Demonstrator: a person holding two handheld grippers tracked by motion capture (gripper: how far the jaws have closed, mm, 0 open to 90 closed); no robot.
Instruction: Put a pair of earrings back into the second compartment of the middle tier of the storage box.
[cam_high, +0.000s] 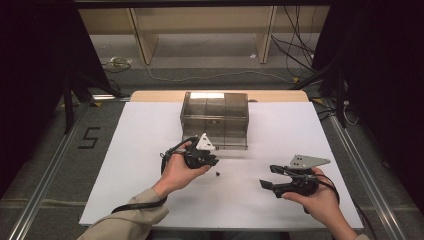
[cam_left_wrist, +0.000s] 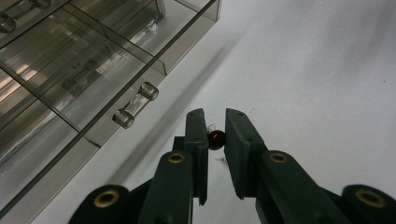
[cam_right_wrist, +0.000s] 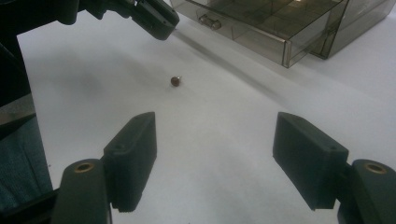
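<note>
Fingers on my left gripper (cam_left_wrist: 215, 122) stand nearly closed, with only a narrow gap between the 2 jaws. They point down at a small dark red bead (cam_left_wrist: 215, 139), which lies on the white table sheet (cam_left_wrist: 317, 84). The bead appears in the gap from my own camera, but the right gripper view shows it (cam_right_wrist: 175, 80) lying apart from those jaw tips (cam_right_wrist: 159, 21). I therefore read it as not gripped. The narrow setting suits so small a piece: little travel is left before the pads meet it.

My right gripper (cam_right_wrist: 215, 158) is held wide open with nothing between its jaws. It sits low over the sheet, well apart from the bead and angled toward it. I judge that it is parked there to stay clear of the pick.

Farther out stands the smoked clear drawer box (cam_high: 215, 117), just beyond my left hand (cam_high: 182, 170). 1 lower drawer (cam_right_wrist: 261, 28) is pulled out toward me, and its dividers form several compartments. Its clear bar handle (cam_left_wrist: 135, 105) faces the bead. I judge the open drawer to be the destination, placed close so the carry is short.
</note>
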